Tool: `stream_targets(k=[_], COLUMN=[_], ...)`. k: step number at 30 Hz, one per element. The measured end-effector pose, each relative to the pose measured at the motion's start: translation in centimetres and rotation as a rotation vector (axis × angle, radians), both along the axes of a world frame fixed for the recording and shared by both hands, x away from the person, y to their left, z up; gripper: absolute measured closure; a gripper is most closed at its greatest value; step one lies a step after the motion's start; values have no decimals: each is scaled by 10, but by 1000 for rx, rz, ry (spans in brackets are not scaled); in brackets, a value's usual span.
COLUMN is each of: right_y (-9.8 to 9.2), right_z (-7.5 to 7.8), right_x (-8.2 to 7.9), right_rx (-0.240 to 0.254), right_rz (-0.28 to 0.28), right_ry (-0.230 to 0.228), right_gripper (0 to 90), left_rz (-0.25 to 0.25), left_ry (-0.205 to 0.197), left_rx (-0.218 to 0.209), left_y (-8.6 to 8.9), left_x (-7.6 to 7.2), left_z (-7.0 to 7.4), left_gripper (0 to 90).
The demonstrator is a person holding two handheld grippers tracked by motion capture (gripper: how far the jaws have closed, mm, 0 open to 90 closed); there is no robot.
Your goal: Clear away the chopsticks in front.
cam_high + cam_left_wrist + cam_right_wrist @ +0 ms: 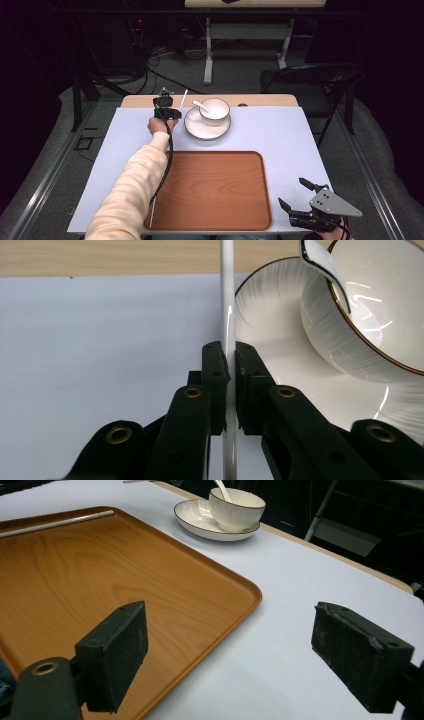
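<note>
A thin white chopstick [227, 305] is clamped between the jaws of my left gripper [231, 357], which is shut on it. In the high view that gripper [165, 109] sits at the table's far side, just left of the plate, and the chopstick [183, 98] points away past it. The white plate [196, 130] carries a white gold-rimmed bowl [216, 110] with a white spoon [199, 104] in it. A second white chopstick [55, 522] lies along the left edge of the brown wooden tray [210, 190]. My right gripper [292, 191] hangs open over the table's near right corner, holding nothing.
A pale blue mat [290, 140] covers the table; its wooden far edge [260, 100] shows behind the mat. A dark folding chair [310, 80] stands beyond the table's far right corner. A cream sleeve [130, 185] reaches across the left side.
</note>
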State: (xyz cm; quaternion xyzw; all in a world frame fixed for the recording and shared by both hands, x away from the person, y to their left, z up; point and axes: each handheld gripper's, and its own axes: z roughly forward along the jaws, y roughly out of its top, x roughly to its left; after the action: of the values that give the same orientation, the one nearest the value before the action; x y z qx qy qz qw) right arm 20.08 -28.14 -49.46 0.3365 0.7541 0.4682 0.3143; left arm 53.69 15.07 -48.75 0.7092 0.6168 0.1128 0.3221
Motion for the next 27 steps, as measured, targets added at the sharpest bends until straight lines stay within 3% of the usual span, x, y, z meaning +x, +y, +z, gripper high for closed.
stream_targets(k=[12,18,27], right_y=[0,1,1], right_z=[0,0,0], right_x=[0,0,0], right_rx=[-1,-2,-2], right_rz=[1,-1,0], right_ry=[-2,-2,-3], right_gripper=[143,143,143], left_rz=[19,11,-17], left_ry=[-62,-81,-112], left_rx=[-31,-45,-72], left_y=[36,47,49], left_x=[-28,-43,-65], left_z=[28,39,49], left_gripper=[850,850,850])
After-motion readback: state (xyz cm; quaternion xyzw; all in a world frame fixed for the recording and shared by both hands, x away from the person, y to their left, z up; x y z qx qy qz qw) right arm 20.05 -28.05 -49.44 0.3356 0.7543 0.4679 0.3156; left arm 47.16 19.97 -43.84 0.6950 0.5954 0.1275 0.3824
